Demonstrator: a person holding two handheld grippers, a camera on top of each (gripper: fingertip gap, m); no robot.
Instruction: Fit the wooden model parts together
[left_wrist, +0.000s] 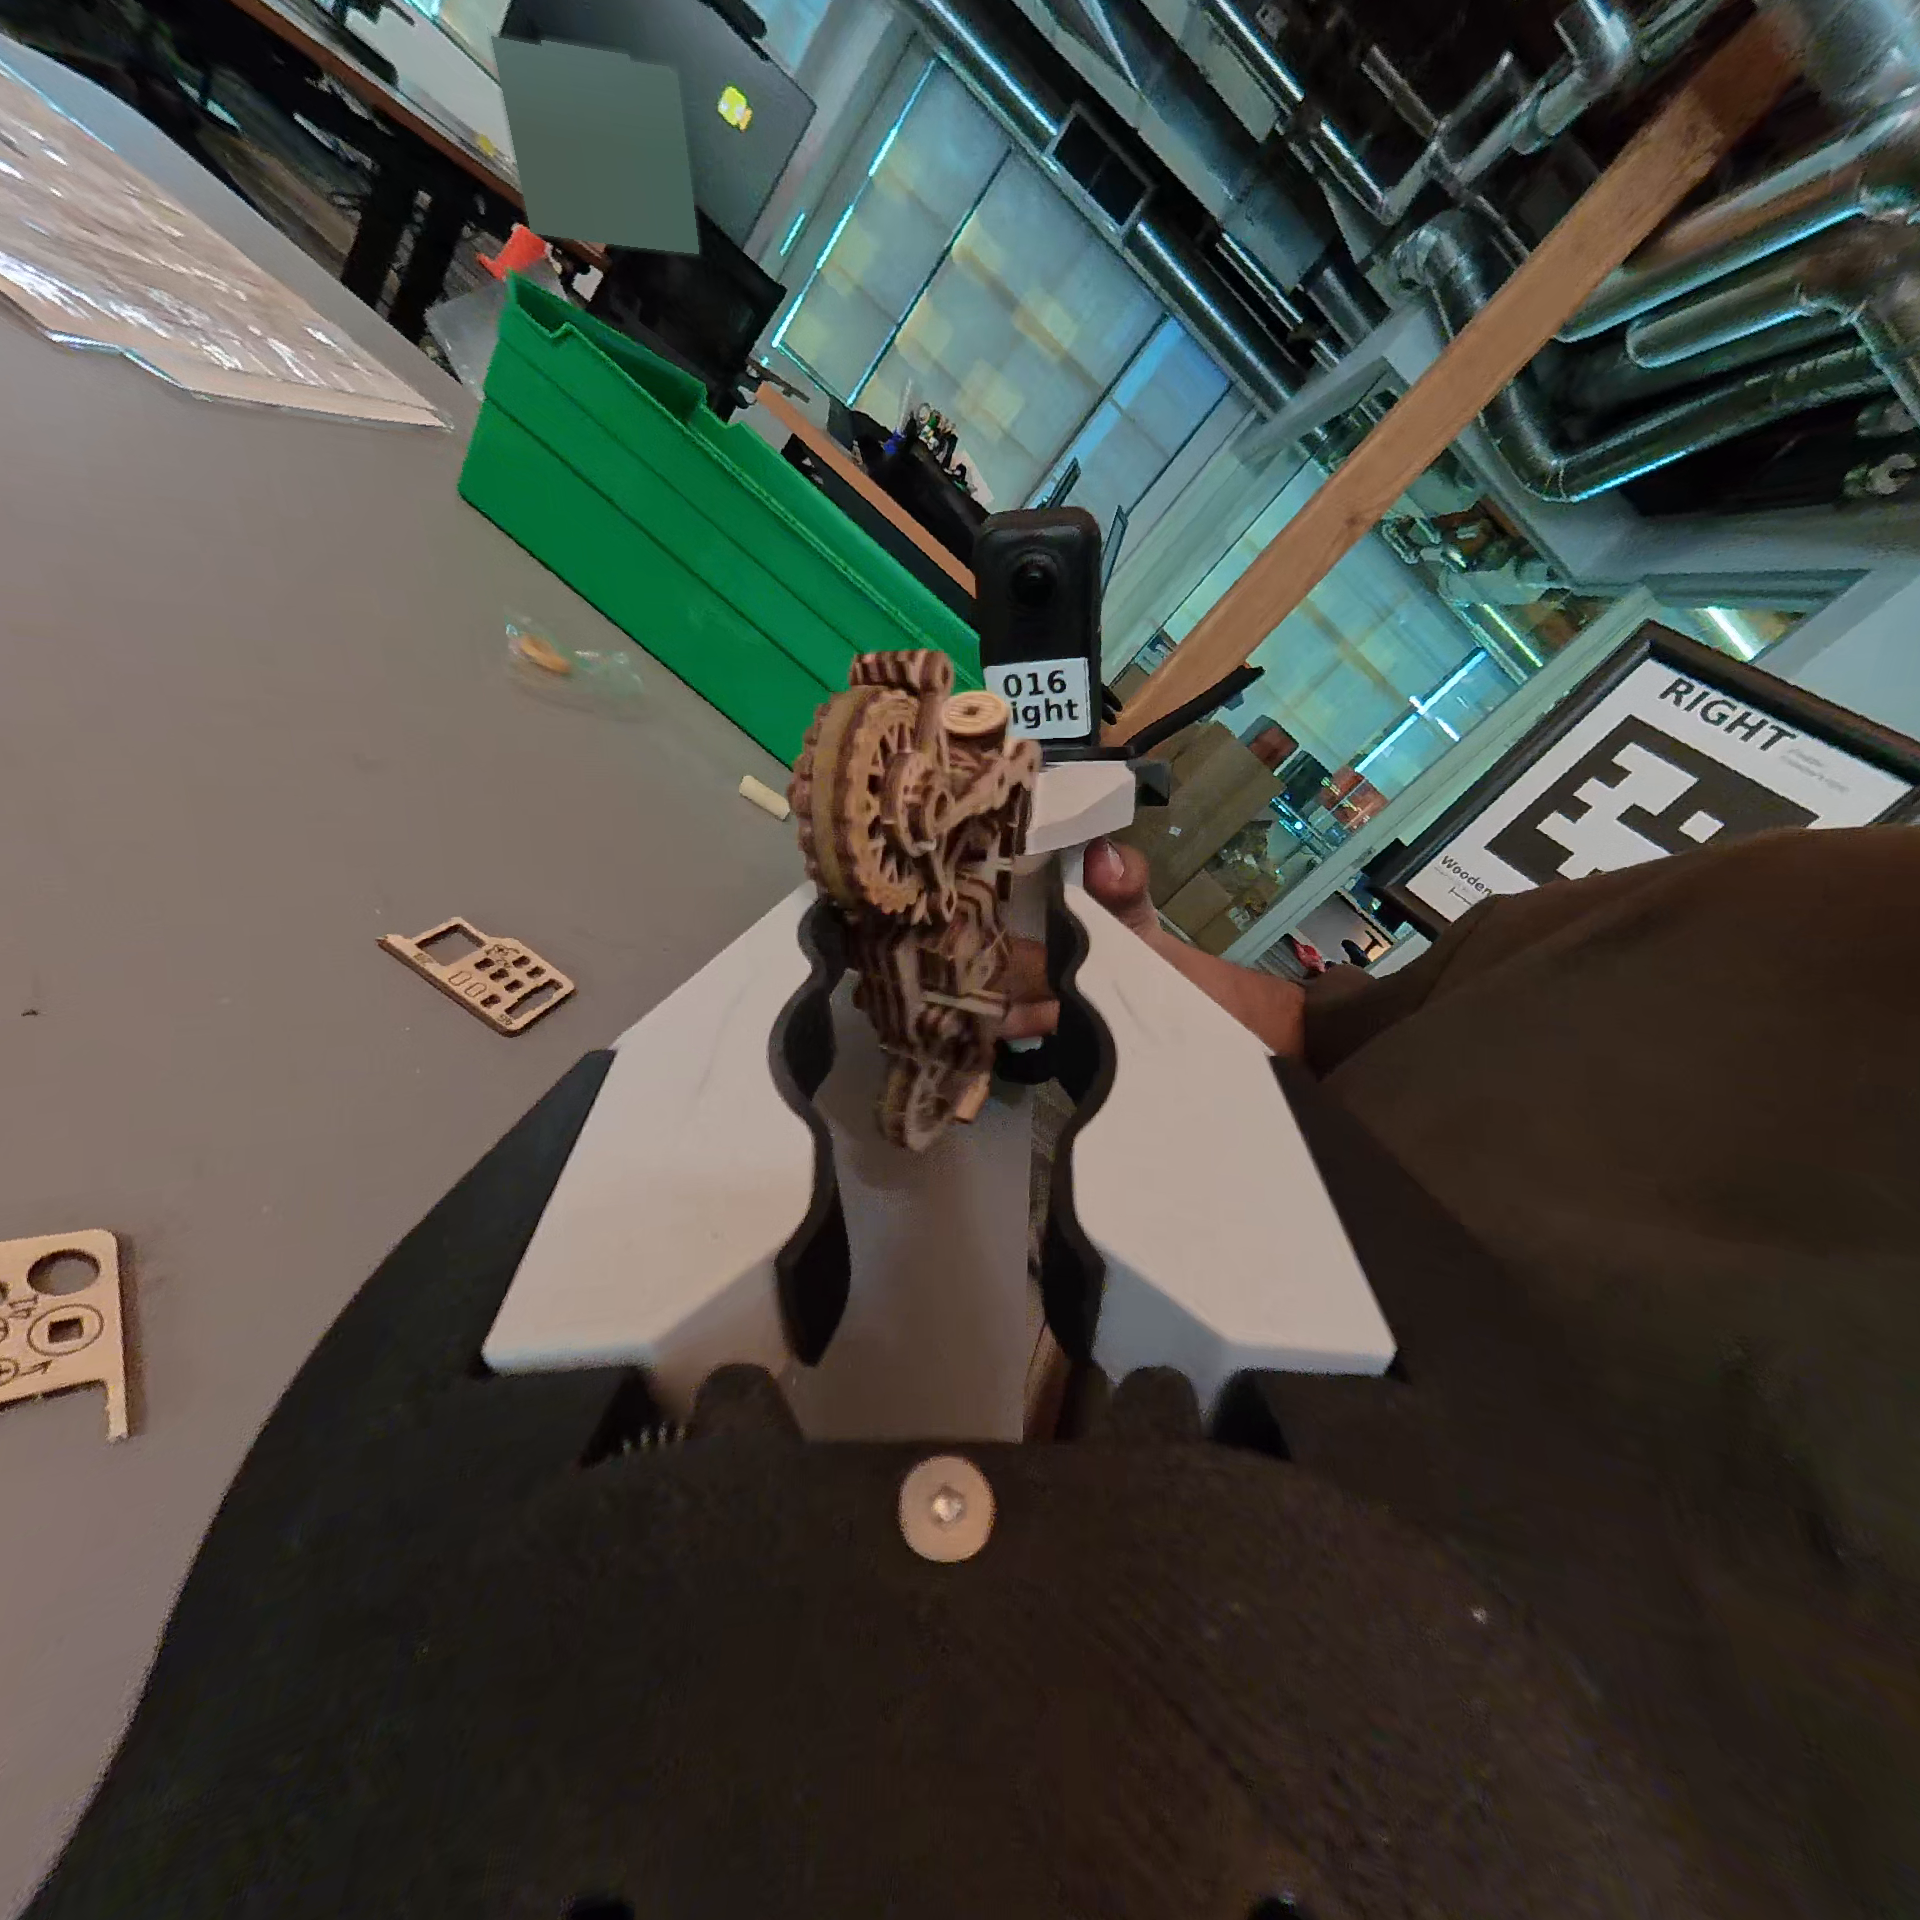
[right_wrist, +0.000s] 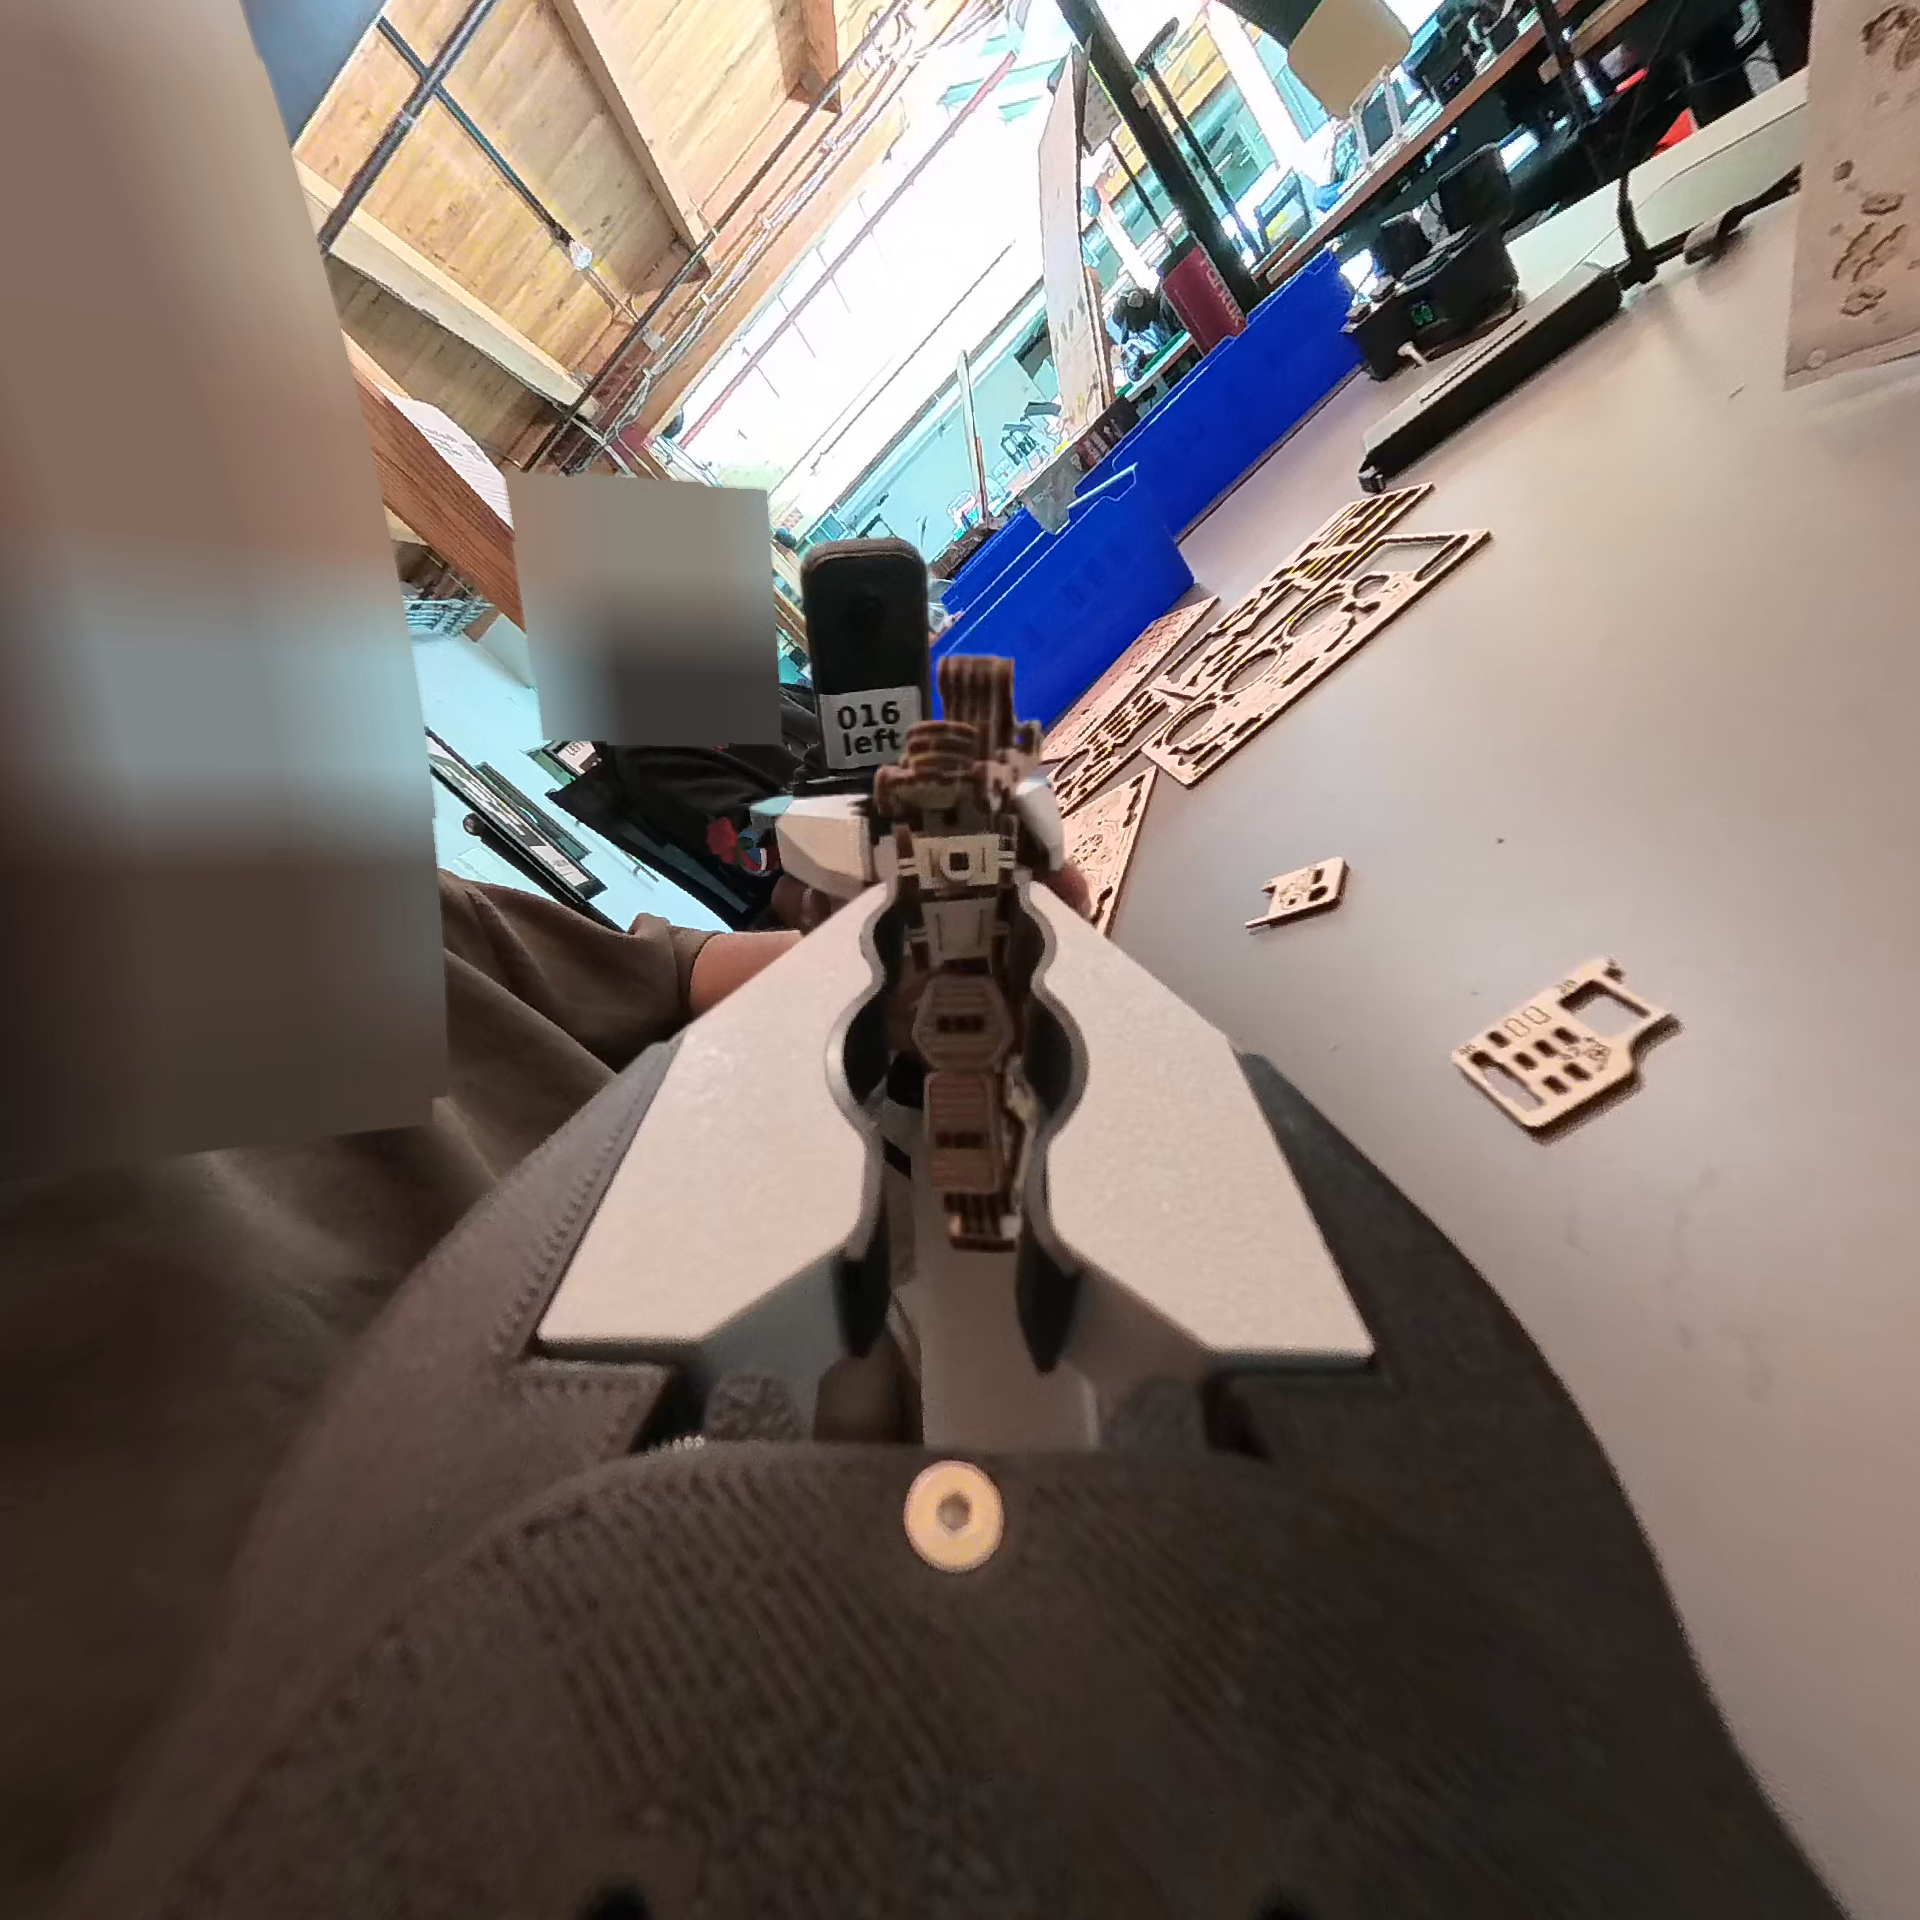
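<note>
A partly built wooden model (left_wrist: 914, 894) with gears and layered brown plates is held up in the air between both grippers, above the grey table (left_wrist: 260, 779). My left gripper (left_wrist: 935, 914) is shut on the model. The right gripper's white finger (left_wrist: 1081, 816) shows just behind it, meeting the model from the far side. In the right wrist view the model (right_wrist: 961, 1039) is seen edge-on, and my right gripper (right_wrist: 951, 894) is shut on it. The left gripper's white fingers (right_wrist: 821, 847) flank the model's far end.
A green bin (left_wrist: 665, 520), a printed sheet (left_wrist: 156, 270), a small plastic bag (left_wrist: 561, 655) and two cut-out wooden frames (left_wrist: 478, 977) (left_wrist: 62, 1330) lie on the table. A blue bin (right_wrist: 1143, 499), punched wooden sheets (right_wrist: 1299, 644) and small frames (right_wrist: 1564, 1044) show in the right wrist view. A person's brown sleeve (left_wrist: 1610, 1143) is close.
</note>
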